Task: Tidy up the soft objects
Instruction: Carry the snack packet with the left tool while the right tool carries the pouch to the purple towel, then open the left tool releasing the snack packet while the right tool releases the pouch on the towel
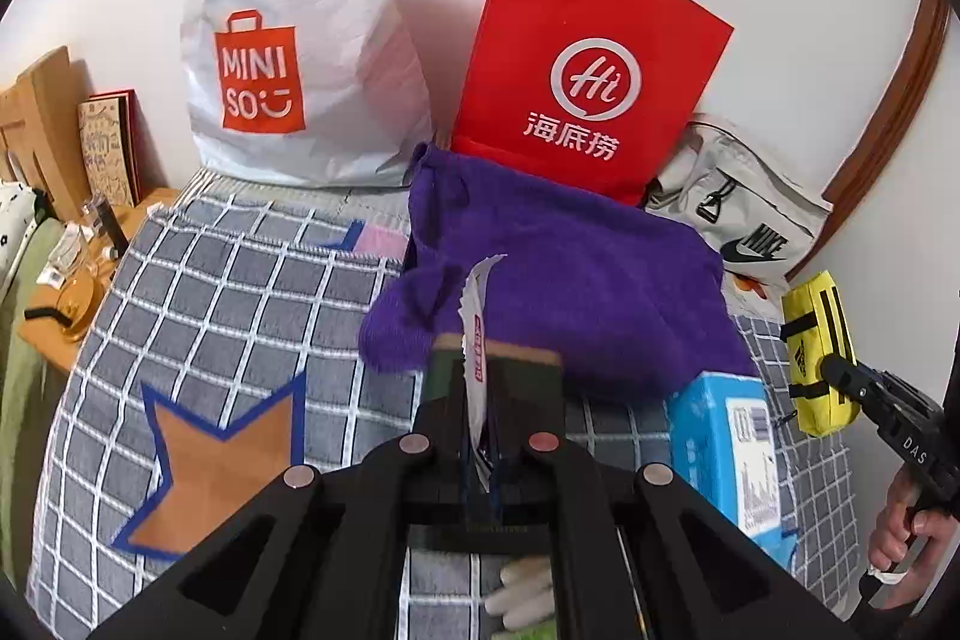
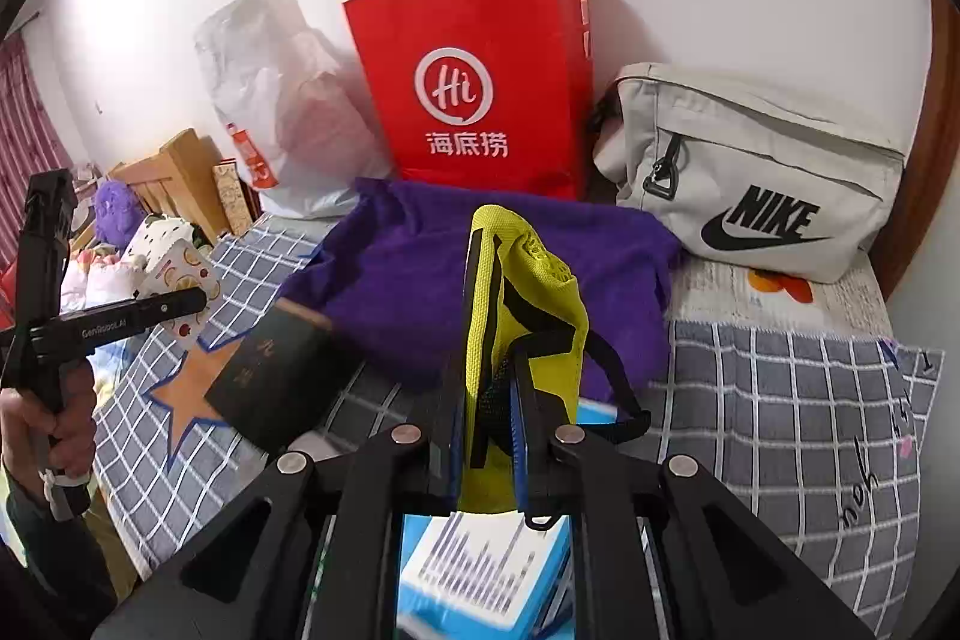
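Purple towel [image 1: 576,280] lies rumpled on the bed [image 1: 240,292], and serves well as the landmark: just behind it, against the wall, stand the red paper bag [image 1: 591,76] and the white plastic bag [image 1: 300,40], with the grey sling bag [image 2: 762,172] behind it to the right. In the right wrist view the right gripper [image 2: 489,400] is clamped on the yellow pouch [image 2: 522,316], which hangs in the air in front of the towel, its black strap dangling. The left gripper [image 1: 495,358] is closed tight on a thin dark booklet [image 2: 270,376] with a white paper slip [image 1: 477,304] sticking out of it, held over the towel's near edge. A blue tissue pack [image 1: 726,454] sits on the bed at the towel's near right corner.

Both things look to be in mid-carry, so the step in hand seems to be bringing them to a place. Which bag each belongs in cannot be told. Next, each gripper would need to reach past the towel, line up over an open bag mouth, and release without catching the strap.
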Available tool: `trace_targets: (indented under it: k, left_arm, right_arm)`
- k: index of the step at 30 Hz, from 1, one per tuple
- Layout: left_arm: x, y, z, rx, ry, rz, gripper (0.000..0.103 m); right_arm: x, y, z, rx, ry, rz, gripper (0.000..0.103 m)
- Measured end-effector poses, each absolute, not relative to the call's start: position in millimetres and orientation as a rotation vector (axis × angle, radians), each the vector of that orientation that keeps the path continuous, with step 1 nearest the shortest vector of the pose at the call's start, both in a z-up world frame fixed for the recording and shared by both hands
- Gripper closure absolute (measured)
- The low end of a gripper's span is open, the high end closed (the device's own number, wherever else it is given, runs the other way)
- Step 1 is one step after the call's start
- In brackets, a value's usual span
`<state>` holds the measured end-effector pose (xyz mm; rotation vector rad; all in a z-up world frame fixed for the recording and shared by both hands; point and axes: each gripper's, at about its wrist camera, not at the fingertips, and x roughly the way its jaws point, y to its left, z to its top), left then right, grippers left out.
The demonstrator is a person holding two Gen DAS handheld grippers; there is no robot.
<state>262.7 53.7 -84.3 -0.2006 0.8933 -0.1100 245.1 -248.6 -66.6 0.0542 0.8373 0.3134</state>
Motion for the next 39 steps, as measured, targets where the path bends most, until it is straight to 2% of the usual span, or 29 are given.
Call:
trace_targets:
  k: [21,33,39]
  left_arm:
    - [379,30,-107,-0.153,0.975,-0.123,0.098]
    - [431,11,-140,-0.183,1.067,-0.181,0.098]
    - [455,9,-152,-0.243,1.106,-0.224,0.098]
  right_arm:
    - [380,-243,-110,-0.024,0.897,0.288,0.091]
    - [416,-252,-162,-0.038,1.025,0.276,0.09]
    - [416,-245,-167,-0.06,1.031,0.285,0.088]
